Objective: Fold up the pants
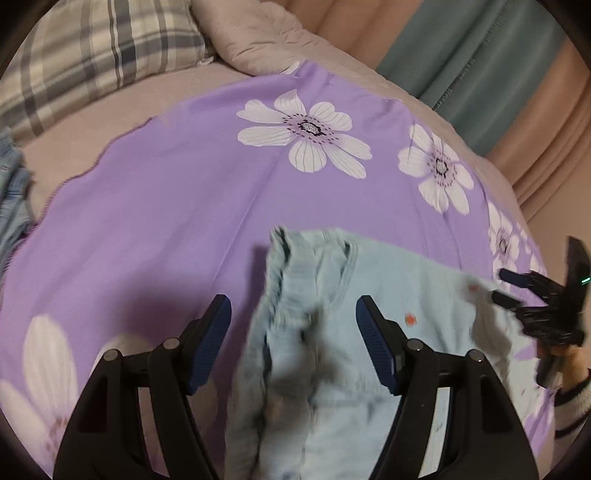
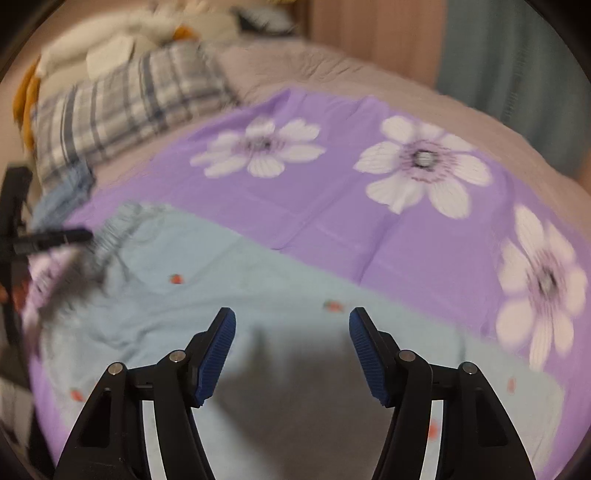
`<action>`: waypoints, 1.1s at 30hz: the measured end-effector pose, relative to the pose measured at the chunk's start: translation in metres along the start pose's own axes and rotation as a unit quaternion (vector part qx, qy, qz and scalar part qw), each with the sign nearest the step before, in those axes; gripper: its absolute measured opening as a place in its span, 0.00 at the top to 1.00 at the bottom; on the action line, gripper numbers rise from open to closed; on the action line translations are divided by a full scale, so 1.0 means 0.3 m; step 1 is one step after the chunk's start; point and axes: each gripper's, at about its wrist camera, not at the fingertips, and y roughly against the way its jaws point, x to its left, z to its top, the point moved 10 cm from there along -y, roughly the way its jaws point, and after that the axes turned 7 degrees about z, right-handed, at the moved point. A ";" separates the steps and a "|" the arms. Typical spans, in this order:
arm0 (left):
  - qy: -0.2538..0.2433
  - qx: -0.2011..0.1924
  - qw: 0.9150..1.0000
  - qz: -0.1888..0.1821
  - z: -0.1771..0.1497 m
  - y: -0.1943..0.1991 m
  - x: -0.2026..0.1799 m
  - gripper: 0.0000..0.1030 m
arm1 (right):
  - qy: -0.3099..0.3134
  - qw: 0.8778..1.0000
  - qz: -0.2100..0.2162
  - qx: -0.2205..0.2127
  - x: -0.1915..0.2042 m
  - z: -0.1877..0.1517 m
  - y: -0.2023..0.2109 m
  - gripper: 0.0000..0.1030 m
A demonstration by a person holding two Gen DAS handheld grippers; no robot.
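Light blue pants (image 1: 325, 354) with small red strawberry prints lie on a purple flowered sheet (image 1: 177, 206). In the left wrist view the bunched elastic waistband end points away from me, and my left gripper (image 1: 293, 314) is open just above it, one finger on each side. In the right wrist view the pants (image 2: 236, 295) stretch from the left to the lower right, and my right gripper (image 2: 291, 325) is open above their middle, holding nothing. The right gripper also shows at the right edge of the left wrist view (image 1: 517, 288). The left gripper shows at the left edge of the right wrist view (image 2: 55, 238).
A plaid pillow (image 1: 96, 55) lies at the head of the bed, with a beige quilt (image 1: 258, 40) beside it. Folded blue clothes (image 1: 11, 192) sit at the sheet's left edge. Teal and peach curtains (image 1: 480, 66) hang behind the bed. Stuffed toys (image 2: 129, 33) sit behind the pillow.
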 end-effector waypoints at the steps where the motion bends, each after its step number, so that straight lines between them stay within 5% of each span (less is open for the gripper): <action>1: 0.006 0.005 1.000 -0.015 0.009 -0.016 0.002 0.32 | 0.032 0.999 -0.012 0.019 -0.006 0.019 -0.055 0.38; 8: -0.010 0.039 0.996 -0.078 0.030 -0.097 -0.029 0.35 | 0.074 0.992 0.020 0.101 -0.021 0.020 -0.283 0.38; 9: -0.015 0.043 0.996 -0.078 0.029 -0.108 -0.032 0.40 | 0.064 0.991 0.024 0.114 -0.025 0.000 -0.310 0.39; 10: -0.022 0.045 0.996 -0.073 0.028 -0.119 -0.034 0.59 | 0.054 0.992 0.029 0.110 -0.027 -0.002 -0.315 0.40; 12: -0.028 0.050 0.997 -0.059 0.023 -0.137 -0.027 0.77 | 0.040 0.994 0.042 0.091 -0.020 -0.005 -0.295 0.53; 13: -0.025 0.047 0.997 -0.058 0.024 -0.136 -0.022 0.78 | 0.044 0.995 0.035 0.084 -0.015 -0.015 -0.283 0.67; 14: -0.024 0.041 0.997 -0.057 0.025 -0.128 -0.019 0.79 | 0.049 0.995 0.027 0.082 -0.010 -0.024 -0.273 0.79; 17: -0.023 0.020 0.998 -0.061 0.030 -0.076 -0.032 0.81 | 0.061 0.996 -0.009 0.067 0.014 -0.046 -0.225 0.91; 27: -0.105 -0.049 0.991 -0.062 -0.017 0.193 -0.117 0.78 | 0.051 0.995 -0.061 -0.053 0.141 -0.082 0.191 0.92; 33: -0.155 -0.067 0.983 -0.068 -0.155 0.326 -0.111 0.77 | 0.078 0.992 -0.083 -0.058 0.274 -0.186 0.312 0.92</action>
